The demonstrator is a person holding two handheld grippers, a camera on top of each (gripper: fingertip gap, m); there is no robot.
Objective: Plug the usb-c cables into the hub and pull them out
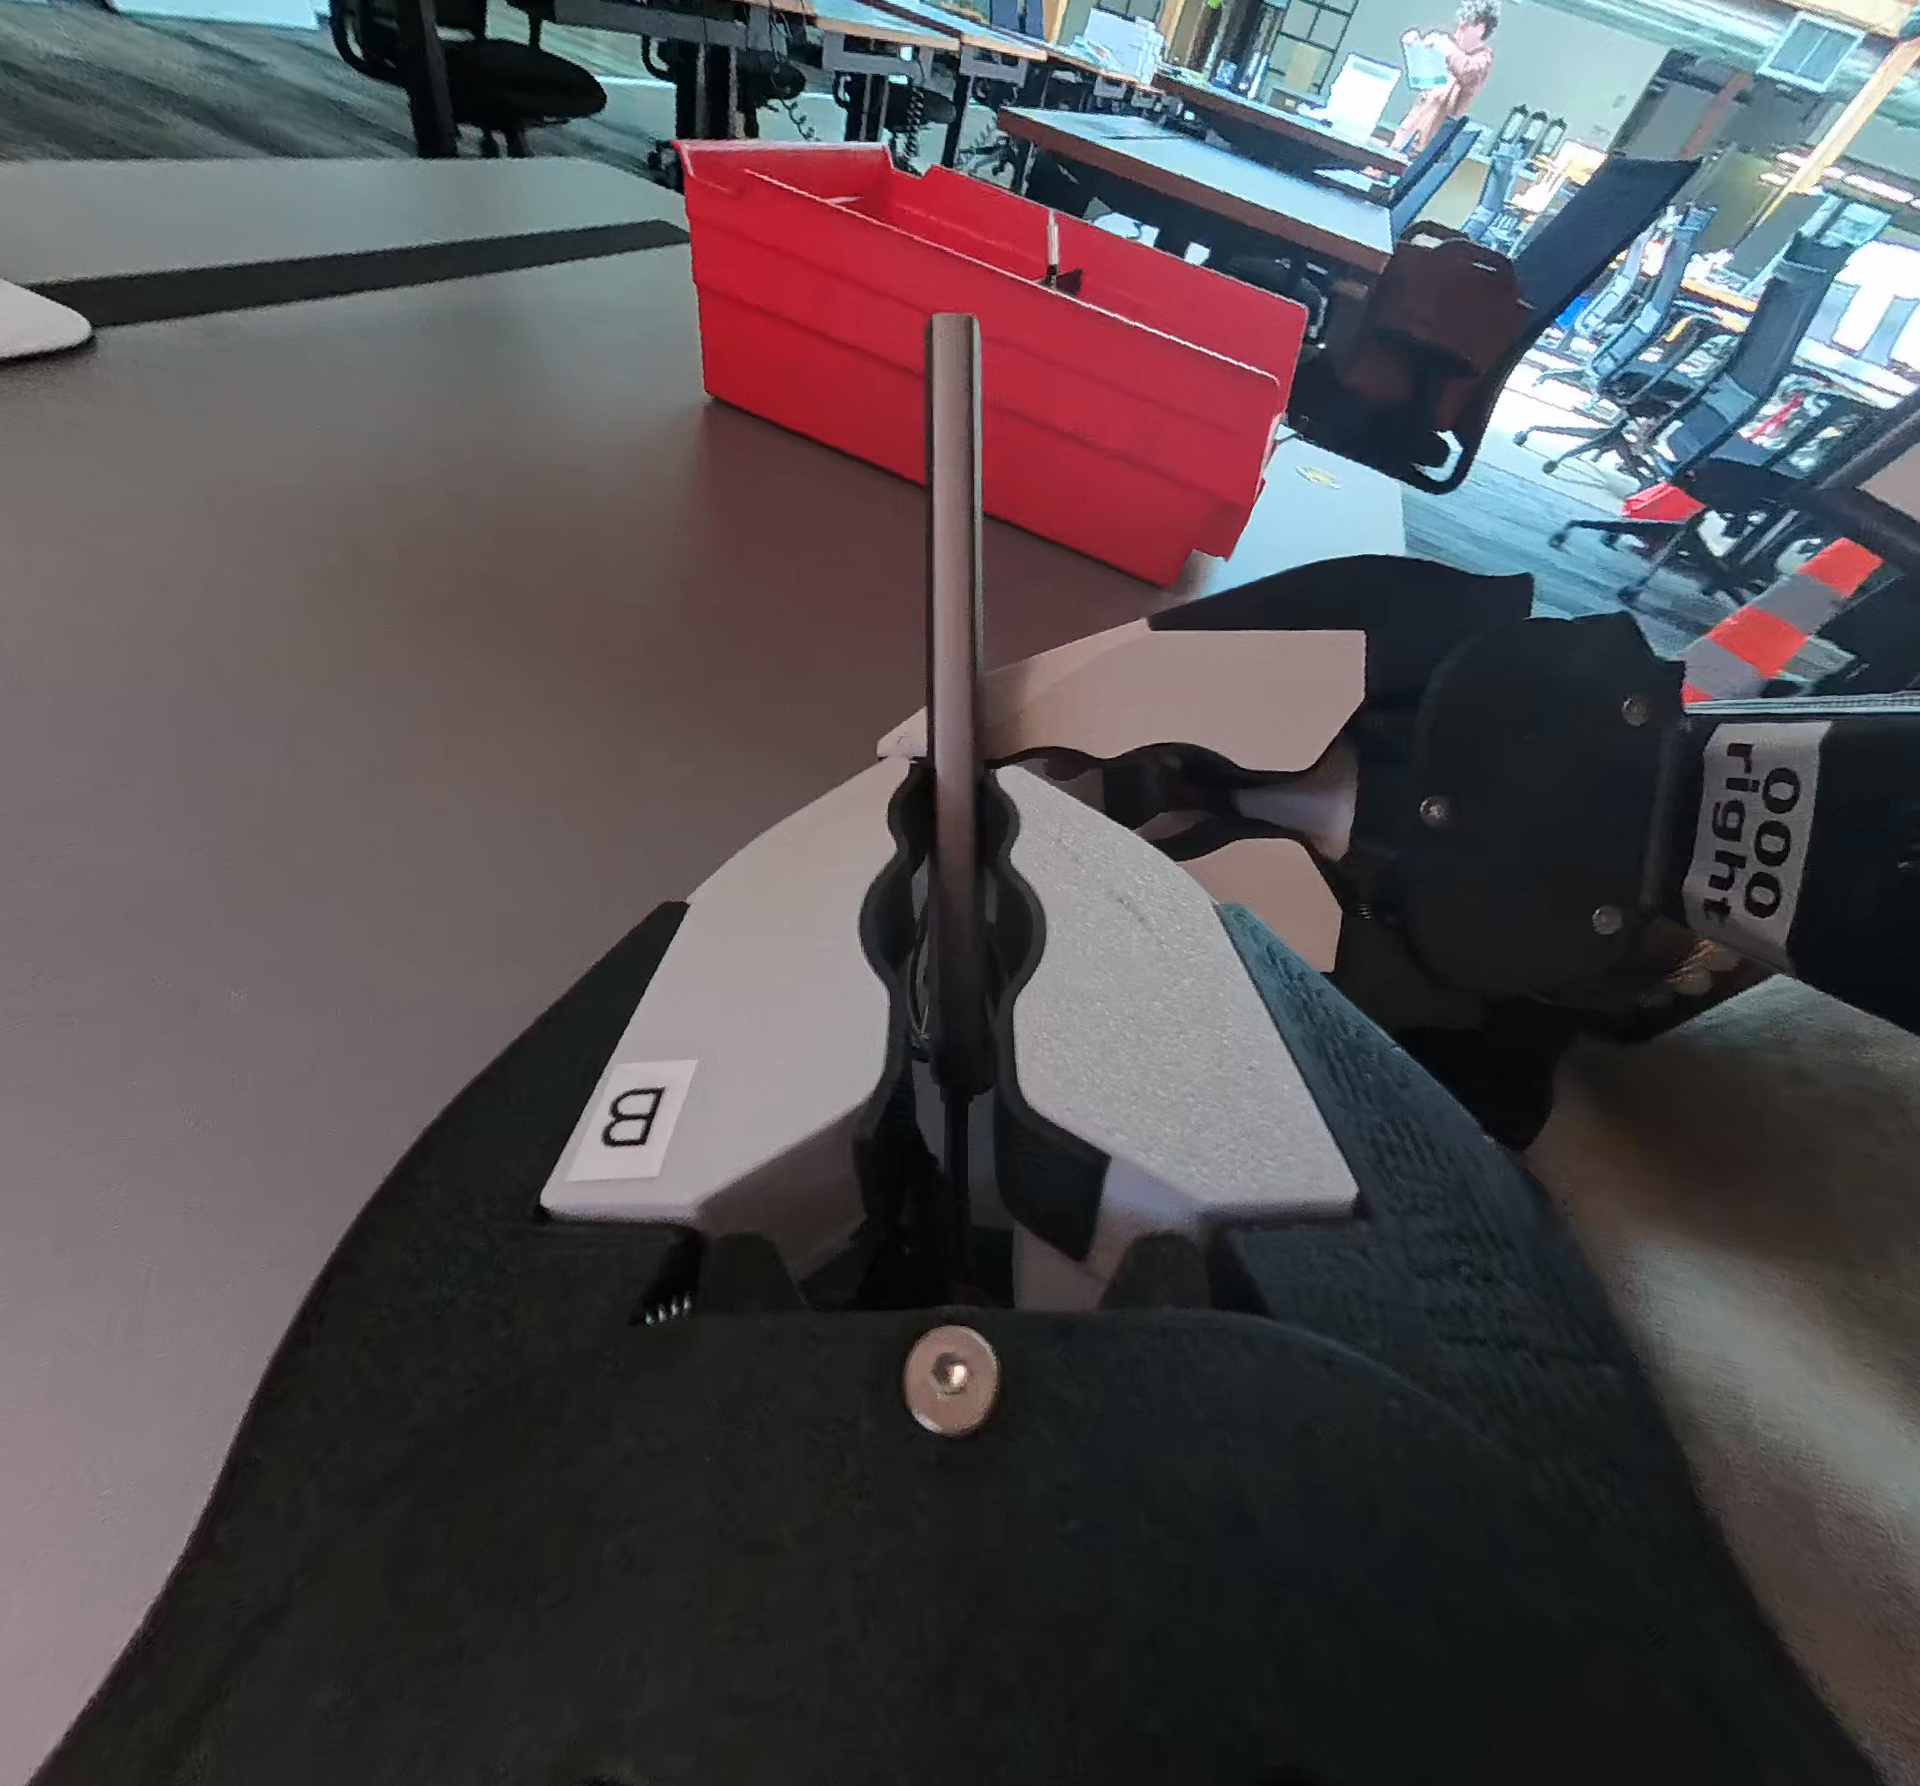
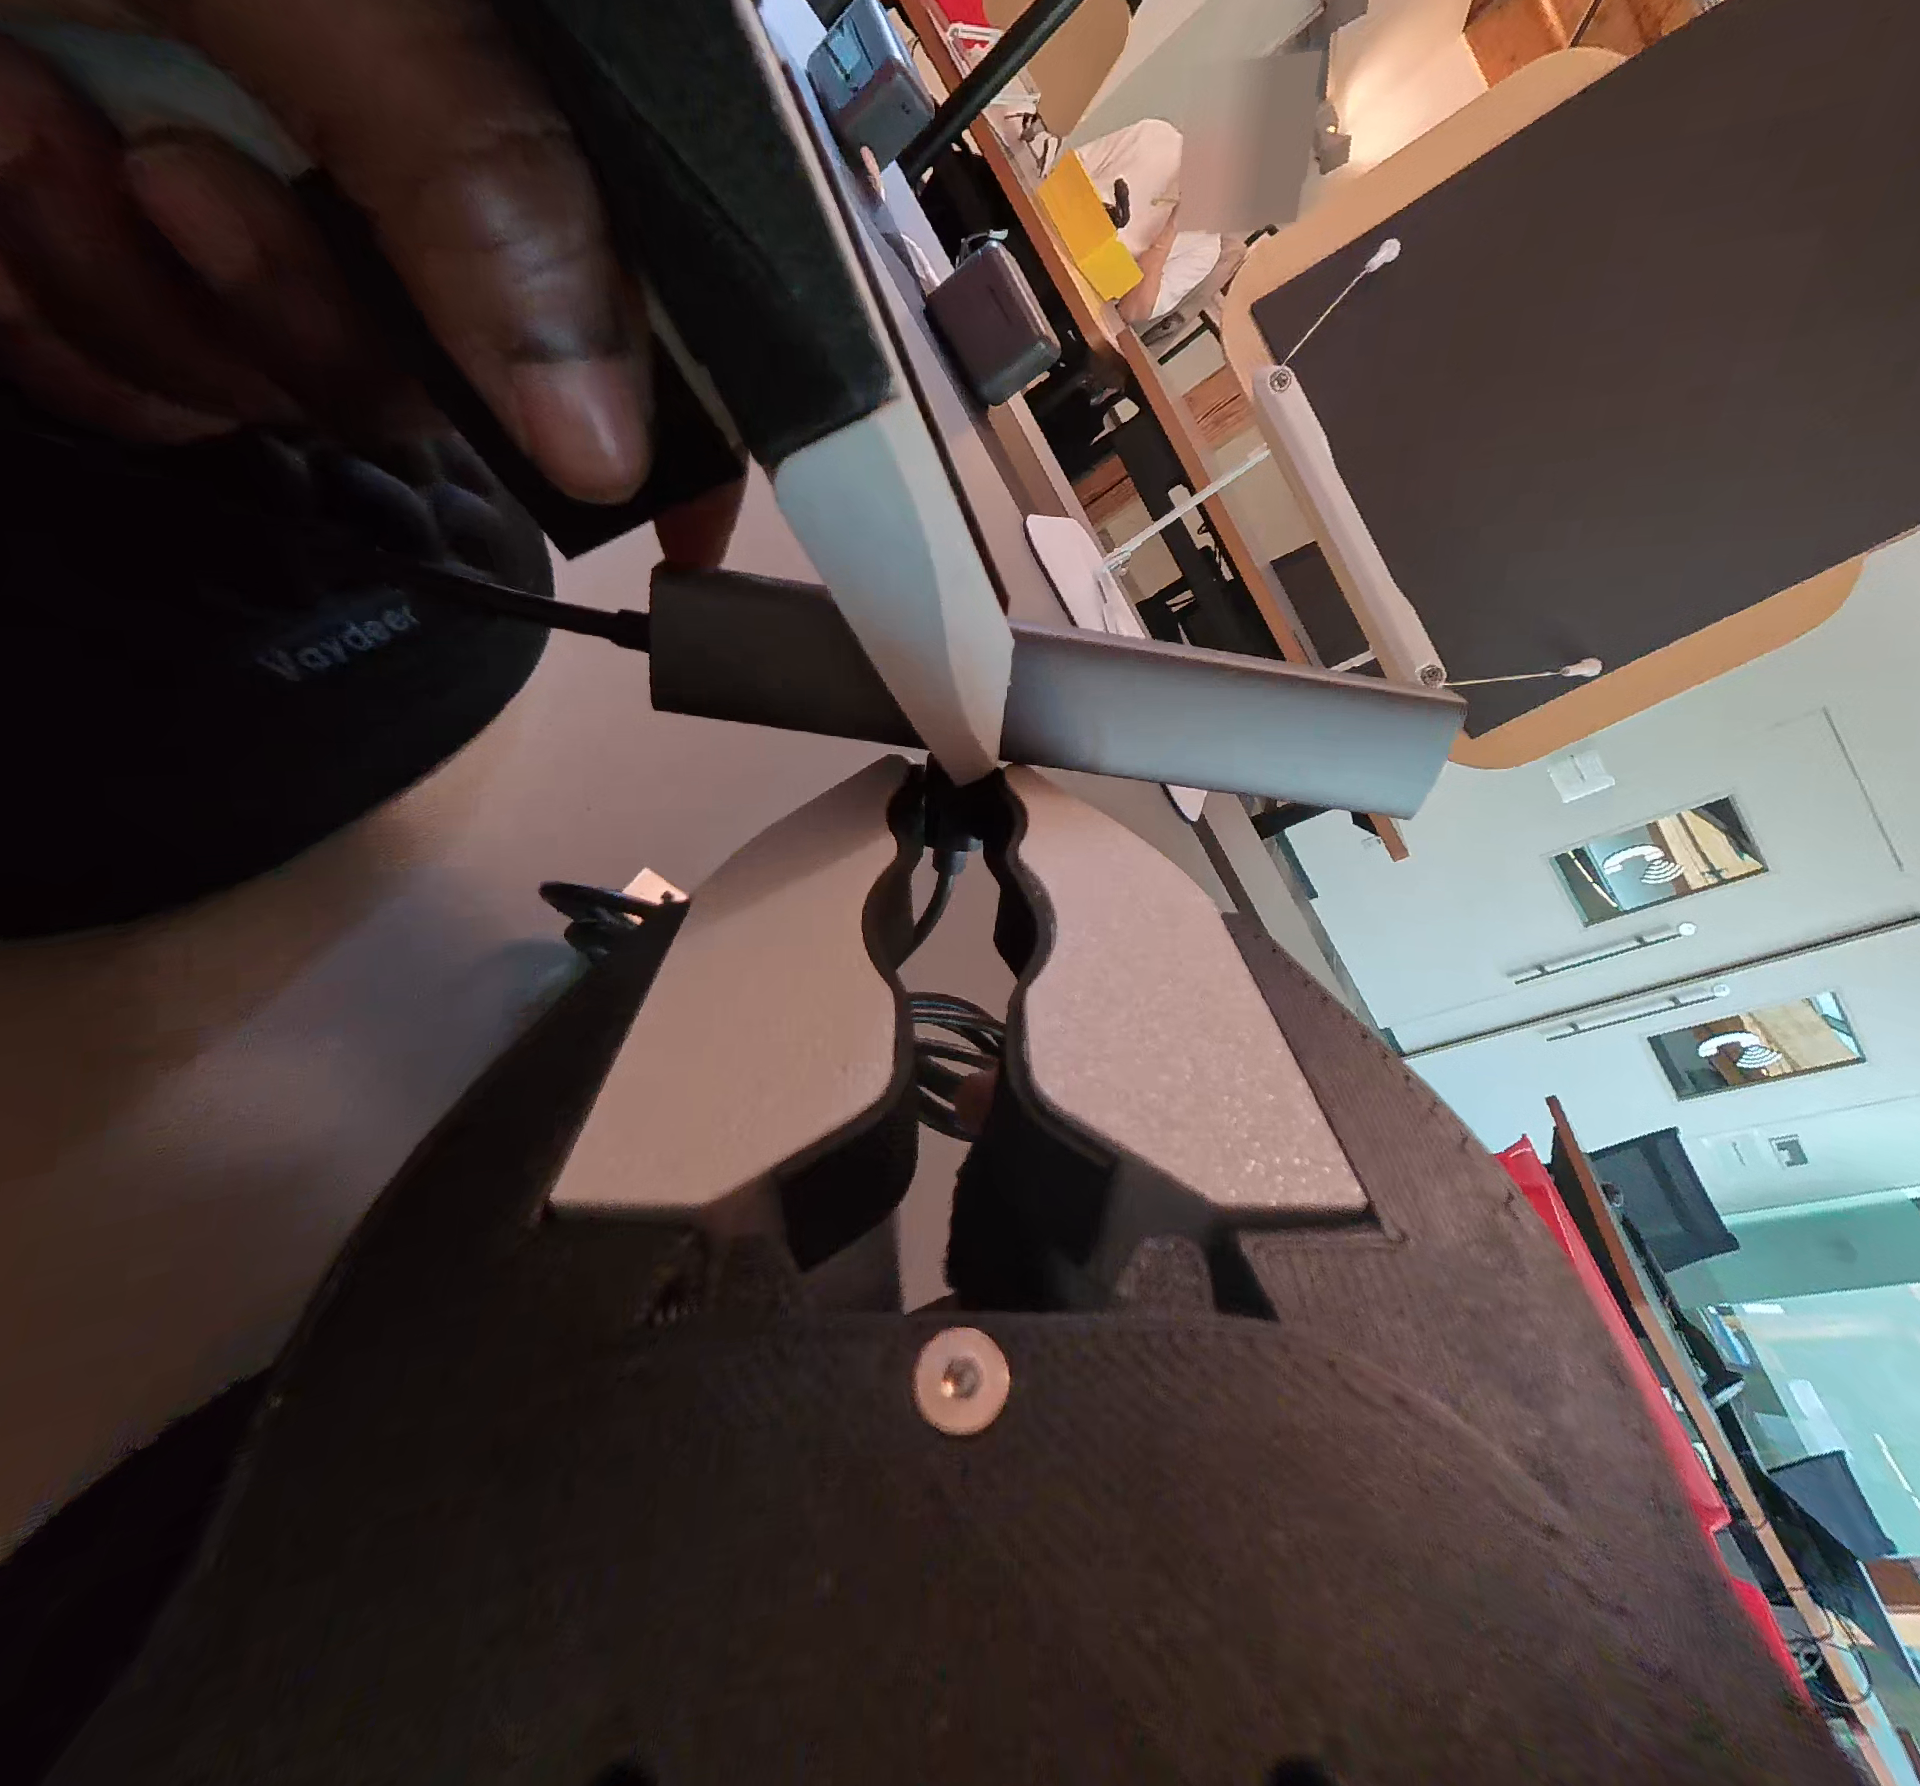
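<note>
My left gripper (image 1: 951, 780) is shut on a slim grey hub (image 1: 951, 541), held edge-on and sticking out past the fingertips above the dark table (image 1: 364, 593). In the right wrist view the hub (image 2: 1226, 718) is a long grey bar, crossed by a white finger (image 2: 904, 573) of the left gripper, with its own black lead (image 2: 540, 609) at the left end. My right gripper (image 2: 951, 786) is shut on a black usb-c cable (image 2: 935, 895), with the plug pressed against the hub's long edge. It comes in from the right (image 1: 1039, 749). The plug tip is hidden, so I cannot tell how deep it sits.
A red plastic bin (image 1: 987, 386) stands on the table just beyond the hub. A white object (image 1: 31, 323) lies at the far left edge. A black padded rest (image 2: 208, 697) lies under the hand (image 2: 468, 230) that holds the left gripper. Desks and office chairs fill the room behind. Left and right tips are no more than a few centimetres apart.
</note>
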